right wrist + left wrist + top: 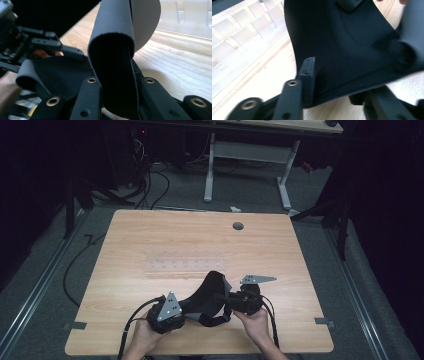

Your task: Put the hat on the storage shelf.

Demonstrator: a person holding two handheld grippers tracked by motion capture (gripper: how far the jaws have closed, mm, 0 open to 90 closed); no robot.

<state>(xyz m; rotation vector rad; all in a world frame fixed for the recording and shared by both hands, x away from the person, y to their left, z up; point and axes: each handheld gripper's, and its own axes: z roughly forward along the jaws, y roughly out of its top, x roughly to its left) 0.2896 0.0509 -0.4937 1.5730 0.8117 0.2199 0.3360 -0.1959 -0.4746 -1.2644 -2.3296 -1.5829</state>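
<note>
Grippers (212, 305) hold black padded fabric brace (207, 292) above wooden table (150, 235).
Right jaws clamp its folded strap; left jaws pinch its edge; unfolding remains.

The high view looks forward and down over the whole desk (150, 240). Each gripper view sits very close, low above the desk's near edge, facing the same black fabric piece (207, 295), probably a brace.
</note>
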